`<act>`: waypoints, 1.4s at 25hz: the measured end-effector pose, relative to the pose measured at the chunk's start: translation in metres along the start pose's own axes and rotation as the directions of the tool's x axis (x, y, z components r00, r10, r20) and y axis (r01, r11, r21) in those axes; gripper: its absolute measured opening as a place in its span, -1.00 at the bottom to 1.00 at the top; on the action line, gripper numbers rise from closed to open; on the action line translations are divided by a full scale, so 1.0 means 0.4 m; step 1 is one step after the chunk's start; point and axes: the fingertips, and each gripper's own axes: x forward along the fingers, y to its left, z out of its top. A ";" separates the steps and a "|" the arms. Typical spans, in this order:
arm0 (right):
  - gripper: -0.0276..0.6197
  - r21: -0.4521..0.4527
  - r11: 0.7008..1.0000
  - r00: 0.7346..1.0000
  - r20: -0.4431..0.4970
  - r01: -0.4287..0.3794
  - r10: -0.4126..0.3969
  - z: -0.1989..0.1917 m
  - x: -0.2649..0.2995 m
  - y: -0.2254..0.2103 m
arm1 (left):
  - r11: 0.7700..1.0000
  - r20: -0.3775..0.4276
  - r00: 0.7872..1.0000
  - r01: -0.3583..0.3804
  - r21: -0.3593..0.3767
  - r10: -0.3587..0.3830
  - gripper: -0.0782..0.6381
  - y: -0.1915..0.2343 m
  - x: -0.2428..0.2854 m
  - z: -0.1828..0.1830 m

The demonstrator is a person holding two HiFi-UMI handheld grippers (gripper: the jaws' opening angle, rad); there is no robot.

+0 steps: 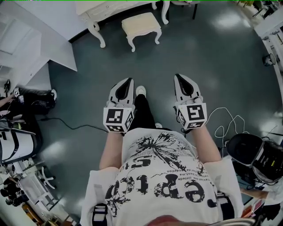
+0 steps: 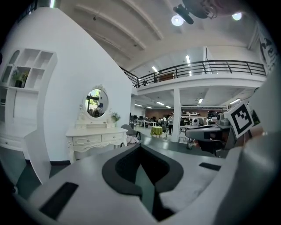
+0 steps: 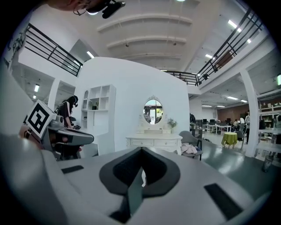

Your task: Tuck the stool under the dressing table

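A cream cushioned stool (image 1: 141, 24) stands on the grey floor in front of the white dressing table (image 1: 101, 9), out from under it, at the top of the head view. Both grippers are held at waist height, well short of the stool and pointing towards it. My left gripper (image 1: 128, 80) is shut with nothing in it, and so is my right gripper (image 1: 177, 76). The dressing table (image 2: 94, 138) with its oval mirror shows in the left gripper view and, as the dressing table (image 3: 153, 141), in the right gripper view. In both of these the jaws hide the stool.
A white cable (image 1: 230, 121) loops on the floor at my right, near a person with black gear (image 1: 258, 156). Another person (image 1: 31, 99) crouches at the left by a black cable. A grey chair with clothes (image 3: 193, 148) stands right of the dressing table, white shelves (image 3: 99, 110) left of it.
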 end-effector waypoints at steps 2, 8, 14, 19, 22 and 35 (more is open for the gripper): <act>-0.86 0.006 1.000 1.000 -0.004 0.013 -0.013 -0.011 0.048 -0.023 | 1.000 -0.004 1.000 0.001 -0.002 -0.001 -0.73 0.034 0.049 -0.007; -0.86 -0.001 0.999 0.999 -0.029 0.041 -0.041 0.004 0.257 -0.110 | 0.999 -0.007 0.999 0.038 -0.028 -0.038 -0.73 0.151 0.262 0.016; -0.86 -0.057 0.998 0.996 -0.083 0.033 -0.038 0.054 0.564 -0.200 | 0.995 -0.021 0.997 0.079 -0.052 -0.080 -0.73 0.331 0.537 0.067; -0.86 -0.074 0.997 0.990 -0.138 0.008 -0.018 0.076 0.829 -0.278 | 0.995 -0.062 0.994 0.086 -0.057 -0.090 -0.73 0.489 0.762 0.110; -0.86 -0.063 0.998 0.986 -0.168 -0.006 -0.005 0.069 0.951 -0.314 | 0.995 -0.101 0.991 0.081 -0.054 -0.086 -0.73 0.548 0.861 0.099; -0.86 0.048 0.975 0.914 -0.341 -0.218 0.221 -0.206 1.371 -0.491 | 0.979 -0.231 0.971 -0.105 -0.174 0.063 -0.73 0.650 1.199 -0.141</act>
